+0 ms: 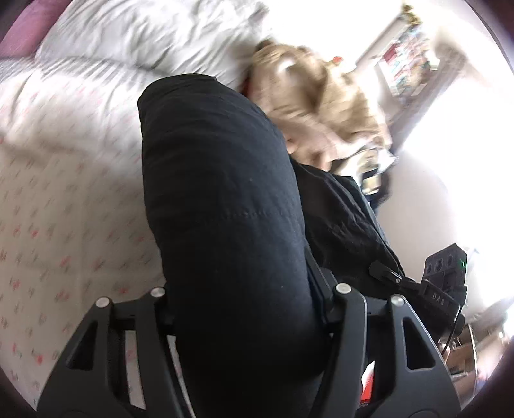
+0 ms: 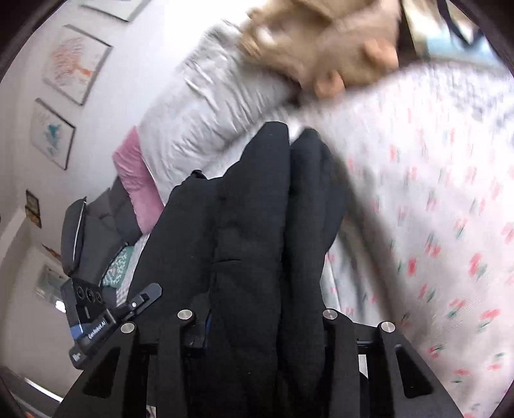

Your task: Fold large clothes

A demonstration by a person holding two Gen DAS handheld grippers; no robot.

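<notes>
Closest to each lens, a thick black fabric garment (image 1: 221, 199) fills the space between the jaws. In the left wrist view the left gripper (image 1: 244, 308) is clamped on a fat, rounded fold of this dark cloth, which bulges up out of the jaws; a faint stitched seam crosses it. More of the black cloth trails off to the right, thinner and wrinkled, toward the other tool's black body. In the right wrist view the right gripper (image 2: 257, 318) is closed on a bunched part of the same garment (image 2: 257, 225), gathered into two or three upright ridges with deep creases between them. Both tools point slantwise down at the bed, and the cloth is lifted clear of the cover near the jaws.

Beneath lies a white bedspread with small pink and green flower print (image 1: 54, 205), blurred. Farther back a crumpled pale grey pillow (image 1: 154, 29) rests at the head of the bed, with a pink cushion (image 2: 138, 180) beside it. A tan plush toy (image 1: 308, 96) lies just past the garment's far end. Beyond, framed pictures (image 2: 74, 64) hang on a white wall.
</notes>
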